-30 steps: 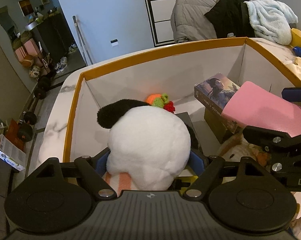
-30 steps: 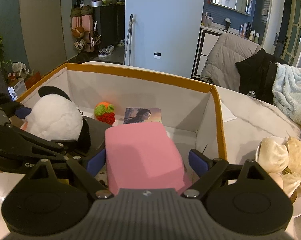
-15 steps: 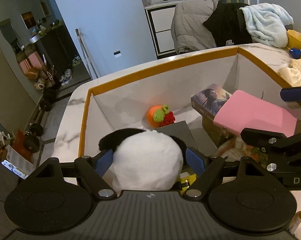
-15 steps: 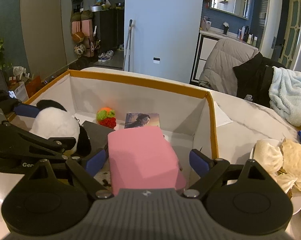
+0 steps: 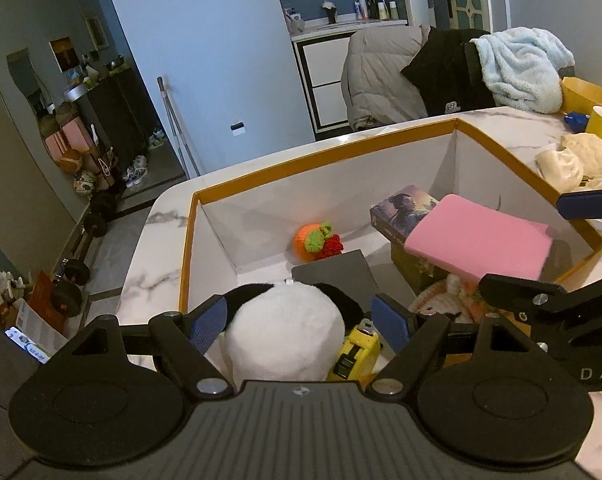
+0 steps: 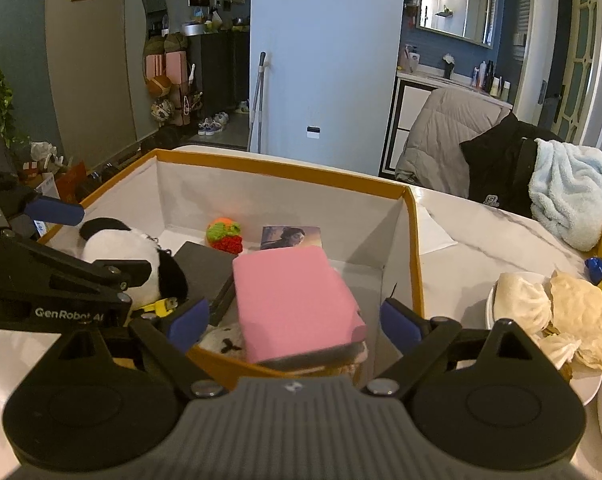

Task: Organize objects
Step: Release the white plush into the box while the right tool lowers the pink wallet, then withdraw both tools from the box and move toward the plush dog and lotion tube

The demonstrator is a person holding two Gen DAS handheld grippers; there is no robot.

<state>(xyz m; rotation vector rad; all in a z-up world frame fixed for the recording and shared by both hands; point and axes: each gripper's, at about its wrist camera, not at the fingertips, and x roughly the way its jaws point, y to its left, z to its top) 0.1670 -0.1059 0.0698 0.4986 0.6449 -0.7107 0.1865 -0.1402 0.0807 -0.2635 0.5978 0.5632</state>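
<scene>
Both grippers had backed away from the box (image 5: pixel 325 172), each with jaws spread and empty. Between the left gripper (image 5: pixel 301 322) jaws, unpinched, lay the panda plush (image 5: pixel 285 336); the right gripper (image 6: pixel 293 320), just opening wider, left the pink block (image 6: pixel 293 296) resting inside, so both placements looked finished.

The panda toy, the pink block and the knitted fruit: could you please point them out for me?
panda toy (image 5: pixel 285 326), left wrist view, white back of its head.
pink block (image 6: pixel 293 300), right wrist view, middle of its top face.
knitted fruit (image 5: pixel 315 240), left wrist view, its green part.
</scene>
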